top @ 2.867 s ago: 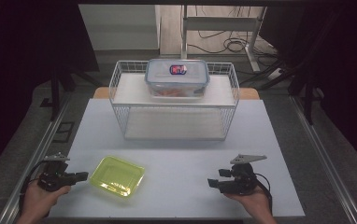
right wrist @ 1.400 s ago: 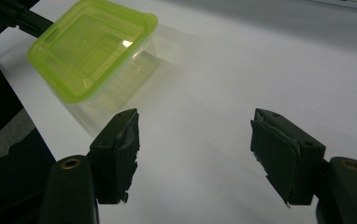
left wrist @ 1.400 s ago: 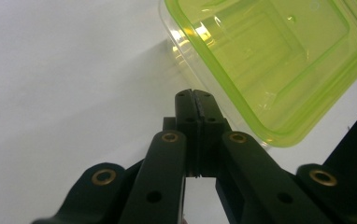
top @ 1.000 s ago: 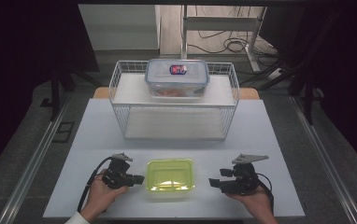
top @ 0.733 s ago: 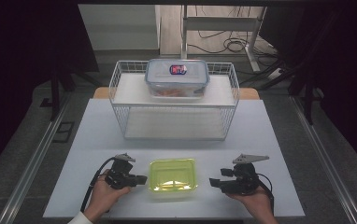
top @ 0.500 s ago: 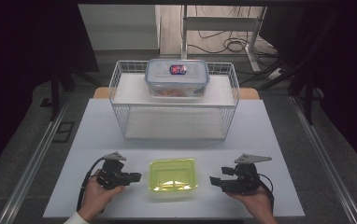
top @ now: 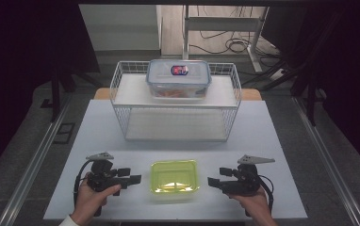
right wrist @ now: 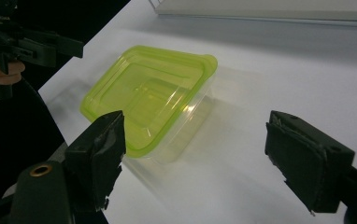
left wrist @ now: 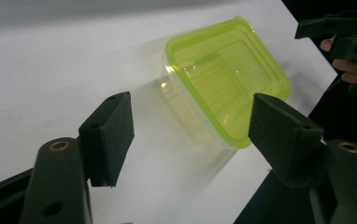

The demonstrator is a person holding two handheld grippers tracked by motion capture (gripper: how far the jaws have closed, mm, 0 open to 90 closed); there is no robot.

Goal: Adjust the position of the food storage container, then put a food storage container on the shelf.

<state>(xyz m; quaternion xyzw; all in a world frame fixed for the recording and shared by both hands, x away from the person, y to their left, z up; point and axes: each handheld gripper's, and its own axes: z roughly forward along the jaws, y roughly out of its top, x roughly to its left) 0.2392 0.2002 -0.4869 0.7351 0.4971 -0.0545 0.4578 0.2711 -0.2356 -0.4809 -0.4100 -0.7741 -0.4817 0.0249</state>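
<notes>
Small clear plastic tub w/ lime-green lid (top: 174, 176) sitting near front edge of white table (top: 272, 141), between both tools, touching neither. Left gripper (top: 133, 179) just beside tub's left side, jaws spread wide, nothing held. Right gripper (top: 214, 181) a bit off tub's right side, jaws also wide, empty. Behind: white wire basket rack (top: 177, 101) carrying bigger clear lidded food box (top: 178, 77).

Risks, as judged: tub looks light, so one-sided nudge could skate it toward table edge; squeezing thin walls or lid rim could pop lid or flip tub.
</notes>
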